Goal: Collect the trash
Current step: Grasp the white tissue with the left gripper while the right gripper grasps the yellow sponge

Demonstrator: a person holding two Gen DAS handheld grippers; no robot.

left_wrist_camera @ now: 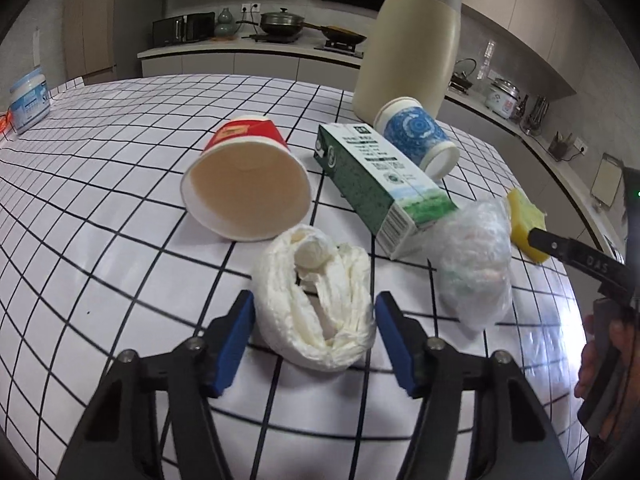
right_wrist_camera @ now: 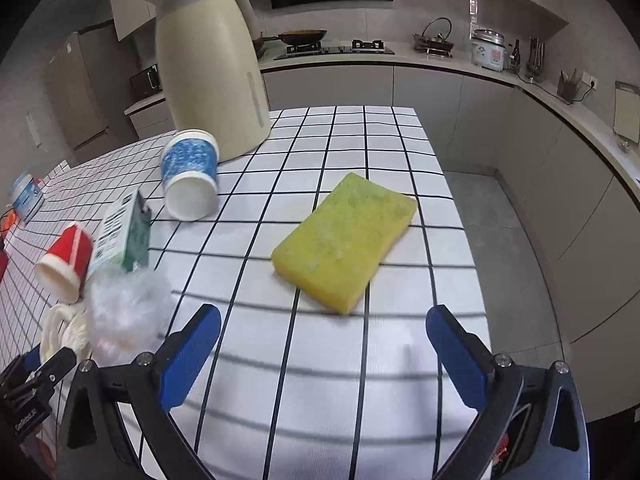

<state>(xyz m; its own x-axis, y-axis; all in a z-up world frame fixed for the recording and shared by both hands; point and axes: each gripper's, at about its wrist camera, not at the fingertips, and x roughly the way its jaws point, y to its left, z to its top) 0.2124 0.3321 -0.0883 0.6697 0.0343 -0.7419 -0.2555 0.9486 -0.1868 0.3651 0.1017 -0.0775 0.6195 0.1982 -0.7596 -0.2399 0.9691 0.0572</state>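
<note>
A crumpled white tissue (left_wrist_camera: 316, 320) lies on the checked tablecloth between the blue pads of my left gripper (left_wrist_camera: 314, 308). The pads stand close beside it and do not squeeze it. Behind it lie a red paper cup (left_wrist_camera: 248, 184) on its side, a green carton (left_wrist_camera: 380, 180), a blue patterned cup (left_wrist_camera: 416, 132) and a wad of clear plastic wrap (left_wrist_camera: 476, 264). My right gripper (right_wrist_camera: 324, 316) is wide open just short of a yellow sponge (right_wrist_camera: 348, 240), with nothing between its fingers.
A tall cream thermos jug (right_wrist_camera: 208, 64) stands behind the cups. A white tub (left_wrist_camera: 28, 100) sits at the far left. The table's right edge (right_wrist_camera: 460, 208) drops to the grey floor. Kitchen counters with pans and a rice cooker (right_wrist_camera: 488, 52) run behind.
</note>
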